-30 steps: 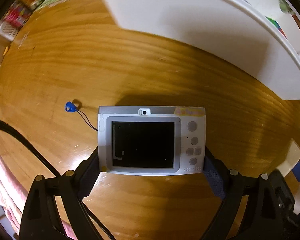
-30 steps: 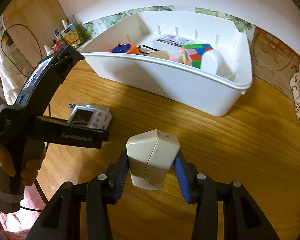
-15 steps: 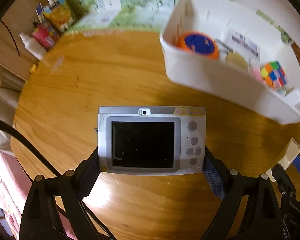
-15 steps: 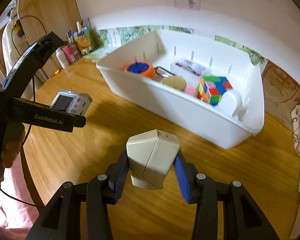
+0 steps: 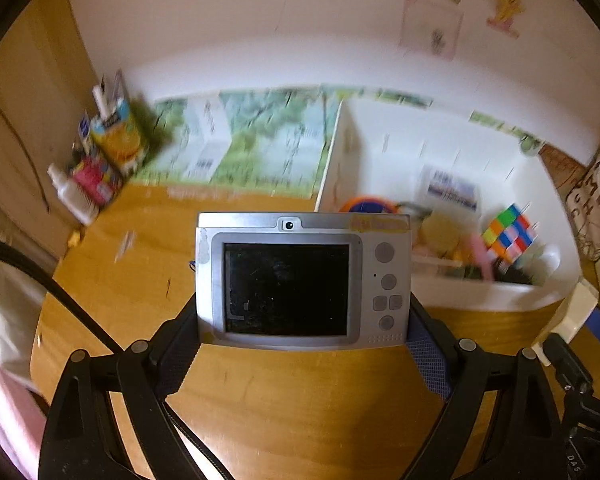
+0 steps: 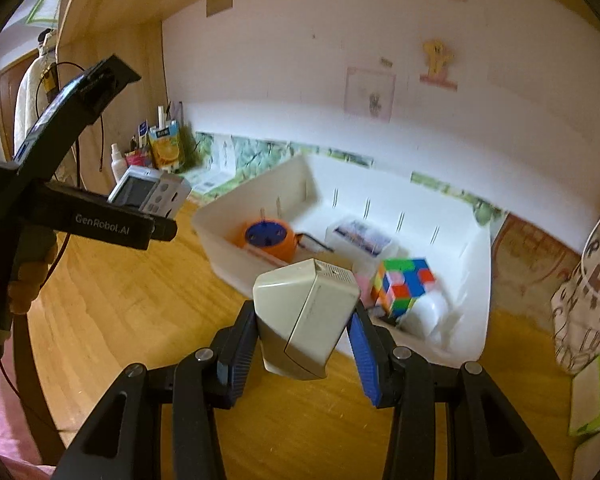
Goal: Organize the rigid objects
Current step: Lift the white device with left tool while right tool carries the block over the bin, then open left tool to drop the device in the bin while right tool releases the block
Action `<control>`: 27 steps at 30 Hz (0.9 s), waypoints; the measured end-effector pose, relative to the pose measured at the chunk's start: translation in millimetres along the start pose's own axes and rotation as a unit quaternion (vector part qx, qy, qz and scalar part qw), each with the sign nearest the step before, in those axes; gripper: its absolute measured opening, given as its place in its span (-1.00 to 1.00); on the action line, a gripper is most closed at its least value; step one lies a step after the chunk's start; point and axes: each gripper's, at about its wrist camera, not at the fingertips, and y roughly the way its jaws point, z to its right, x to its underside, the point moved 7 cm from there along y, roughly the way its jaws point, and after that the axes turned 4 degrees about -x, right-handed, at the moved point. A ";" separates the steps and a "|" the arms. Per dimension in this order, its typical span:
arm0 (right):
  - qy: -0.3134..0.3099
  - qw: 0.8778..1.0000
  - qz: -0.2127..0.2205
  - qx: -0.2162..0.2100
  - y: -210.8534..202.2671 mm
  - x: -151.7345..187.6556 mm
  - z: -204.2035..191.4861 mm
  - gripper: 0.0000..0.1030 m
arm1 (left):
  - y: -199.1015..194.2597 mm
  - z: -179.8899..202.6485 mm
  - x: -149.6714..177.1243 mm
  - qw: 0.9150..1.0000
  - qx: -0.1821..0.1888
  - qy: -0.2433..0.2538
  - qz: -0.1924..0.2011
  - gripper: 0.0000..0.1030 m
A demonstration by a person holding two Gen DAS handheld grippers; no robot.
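My left gripper [image 5: 303, 332] is shut on a small silver toy camera [image 5: 303, 280] with a dark screen, held in the air above the wooden table; the camera also shows in the right wrist view [image 6: 150, 194]. My right gripper [image 6: 302, 344] is shut on a cream-white boxy device [image 6: 306, 316], held just in front of the white bin [image 6: 476, 344]. The bin [image 5: 480, 298] holds an orange-and-blue round toy [image 6: 270, 238], a colour cube [image 6: 404, 286], a clear box [image 6: 358, 236] and other small items.
The wooden table [image 6: 120, 320] runs under both grippers. Bottles and a juice carton [image 5: 118, 140] stand at the table's far left corner against the wall. A printed bag [image 6: 584, 300] and a green pack [image 6: 596, 396] are at the right.
Both grippers have risen and tilted up with their objects. The camera left the table and moved toward the bin; the right gripper's device came closer to the bin's front wall.
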 end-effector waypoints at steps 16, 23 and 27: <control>-0.016 0.993 0.070 0.091 3.8 -14.6 19.8 -0.12 | -26.7 23.0 -49.3 0.982 0.047 0.015 0.180 0.80; 0.034 0.990 0.074 0.114 6.4 -11.5 49.0 -0.12 | -23.5 34.6 -68.2 0.976 0.037 0.028 0.214 0.80; 0.071 0.988 0.068 0.122 9.6 -5.9 67.0 -0.12 | -16.1 42.3 -73.1 0.975 0.043 0.035 0.213 0.80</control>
